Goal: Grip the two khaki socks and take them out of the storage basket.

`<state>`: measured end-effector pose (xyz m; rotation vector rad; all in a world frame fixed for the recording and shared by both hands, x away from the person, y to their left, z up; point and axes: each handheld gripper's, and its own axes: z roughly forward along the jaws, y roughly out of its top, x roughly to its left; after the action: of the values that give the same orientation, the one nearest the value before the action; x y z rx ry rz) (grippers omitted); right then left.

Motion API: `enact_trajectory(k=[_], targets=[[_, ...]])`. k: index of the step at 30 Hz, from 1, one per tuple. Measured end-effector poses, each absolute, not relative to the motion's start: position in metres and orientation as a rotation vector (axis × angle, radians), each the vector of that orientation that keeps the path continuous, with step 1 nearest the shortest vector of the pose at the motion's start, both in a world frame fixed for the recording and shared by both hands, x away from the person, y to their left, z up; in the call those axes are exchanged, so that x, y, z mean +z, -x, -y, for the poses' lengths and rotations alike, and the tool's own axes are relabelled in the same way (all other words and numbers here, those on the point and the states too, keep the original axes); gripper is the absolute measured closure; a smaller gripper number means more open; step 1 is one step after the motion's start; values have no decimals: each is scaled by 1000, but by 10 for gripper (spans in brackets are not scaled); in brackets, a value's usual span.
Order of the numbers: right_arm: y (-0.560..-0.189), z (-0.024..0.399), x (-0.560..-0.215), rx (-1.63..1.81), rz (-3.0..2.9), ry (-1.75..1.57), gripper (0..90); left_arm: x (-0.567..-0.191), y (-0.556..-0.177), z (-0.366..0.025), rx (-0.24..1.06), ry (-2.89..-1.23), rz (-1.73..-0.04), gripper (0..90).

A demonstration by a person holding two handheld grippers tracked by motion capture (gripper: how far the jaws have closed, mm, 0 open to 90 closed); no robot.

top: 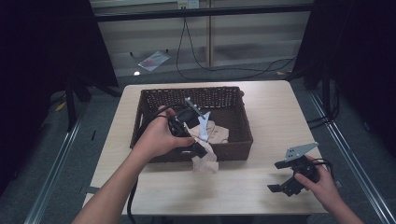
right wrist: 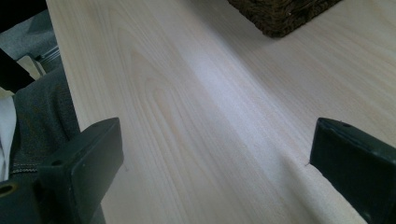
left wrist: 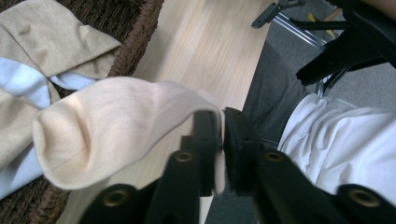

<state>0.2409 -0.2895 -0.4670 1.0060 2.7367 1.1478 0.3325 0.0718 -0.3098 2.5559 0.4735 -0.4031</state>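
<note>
Left gripper (left wrist: 220,140): jaws nearly together, pinching an edge of the cream sock (left wrist: 116,126); a thin fold of cloth sits between the pads.
Sock: draped over the basket's (top: 140,116) near rim, its lower part hanging onto the table (top: 261,186) in front.
Basket: dark wicker, at the table's middle; inside lie a tan cloth (top: 217,133) and a pale blue one (top: 204,122), touching the sock.
In the way: the basket's front wall, between the sock's two ends.
Right gripper (top: 281,176): jaws spread wide, nothing between them, held over bare table near the right front corner, well apart from the basket.
Left gripper view: the sock's ribbed weave, a person's white shirt (left wrist: 345,140).
Right gripper view: a basket corner (right wrist: 280,14) beyond open wood.
High view: cables (top: 224,70) on the floor behind.
</note>
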Motion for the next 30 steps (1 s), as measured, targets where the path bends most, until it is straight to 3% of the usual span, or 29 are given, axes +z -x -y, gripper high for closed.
enact_trajectory(k=[5, 13, 16, 30], targets=[[-241, 290, -467, 1152, -2733, -1006, 20, -312, -334, -72, -348, -2572, -506, 525], [-241, 290, -467, 1148, -2737, -1008, 20, -323, -354, -80, -208, -2574, -571, 248], [-241, 289, -467, 1148, -2740, -1005, 20, -326, -361, -82, -161, -2568, -603, 194], [-241, 288, -468, 1144, -2746, -1007, 21, -374, -412, -99, -20, -2568, -782, 166]])
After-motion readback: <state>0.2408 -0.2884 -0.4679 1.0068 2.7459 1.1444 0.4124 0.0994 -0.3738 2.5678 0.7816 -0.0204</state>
